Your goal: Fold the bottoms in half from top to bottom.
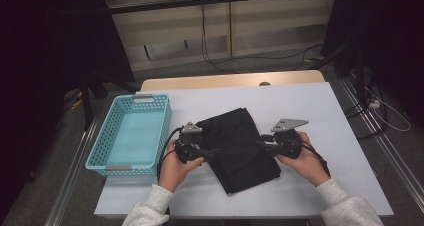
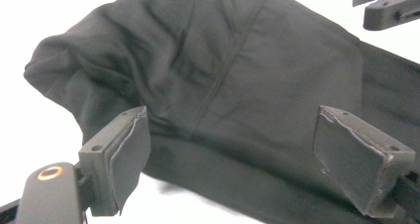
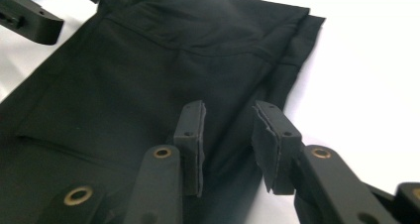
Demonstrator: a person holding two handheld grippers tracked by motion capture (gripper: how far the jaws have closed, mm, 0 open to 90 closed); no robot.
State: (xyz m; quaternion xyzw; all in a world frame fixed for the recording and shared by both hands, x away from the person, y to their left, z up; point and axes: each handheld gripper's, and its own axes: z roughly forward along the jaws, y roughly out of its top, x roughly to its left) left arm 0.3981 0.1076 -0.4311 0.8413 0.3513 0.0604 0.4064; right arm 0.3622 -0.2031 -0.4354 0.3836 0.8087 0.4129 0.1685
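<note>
A folded black garment [image 1: 240, 146] lies flat in the middle of the white table [image 1: 310, 106]. My left gripper [image 1: 212, 153] sits at the garment's left edge, held level. In the left gripper view its jaws [image 2: 228, 154] stand wide open over the dark cloth [image 2: 223, 70], with nothing pressed between the pads. My right gripper [image 1: 262, 145] is at the garment's right edge, pointing inward. In the right gripper view its jaws [image 3: 228, 140] stand a narrow gap apart just above the cloth's [image 3: 148, 70] edge, and the pads grip nothing that I can see.
A light blue plastic basket [image 1: 97, 146] stands empty at the table's left side, close to my left hand. Bare white tabletop extends right of and behind the garment. Cables run across the floor beyond the far edge.
</note>
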